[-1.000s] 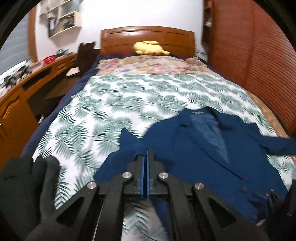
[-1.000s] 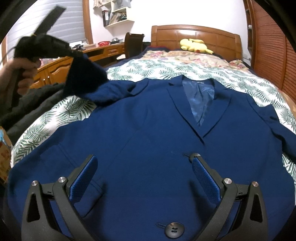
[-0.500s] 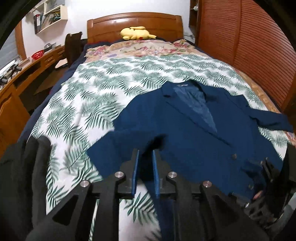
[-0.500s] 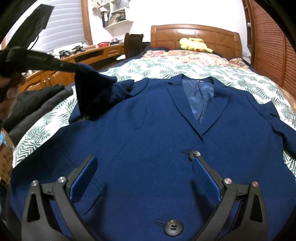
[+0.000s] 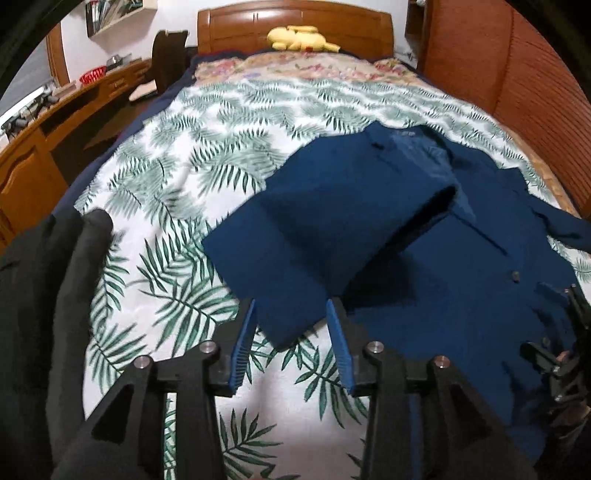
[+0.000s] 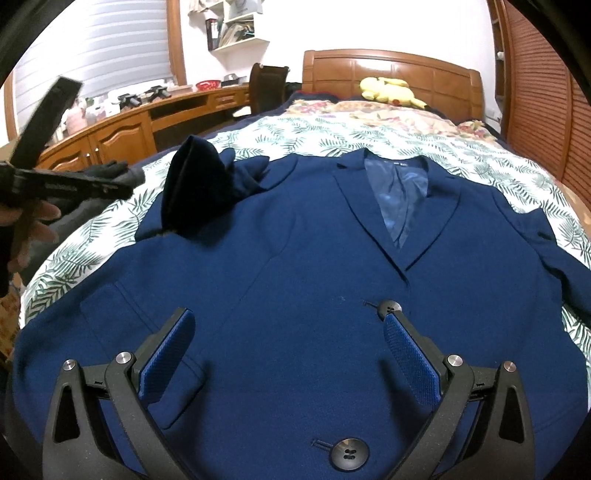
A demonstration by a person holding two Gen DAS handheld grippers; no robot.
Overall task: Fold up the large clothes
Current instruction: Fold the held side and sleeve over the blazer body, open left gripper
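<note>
I see one navy blazer (image 6: 303, 280) lying face up on the bed (image 5: 207, 155), over a leaf-print cover. Its cloth is matte and finely woven, the lining glossy blue. I count two round dark buttons (image 6: 388, 307) down the front. My left gripper (image 5: 291, 336) is opening its jaws; the sleeve cuff (image 5: 295, 266) lies between the ribbed blue pads, no longer pinched. My right gripper (image 6: 288, 354) hovers spread wide above the blazer front, holding nothing. One yellow plush toy (image 6: 391, 92) sits by the wooden headboard (image 5: 236, 22).
</note>
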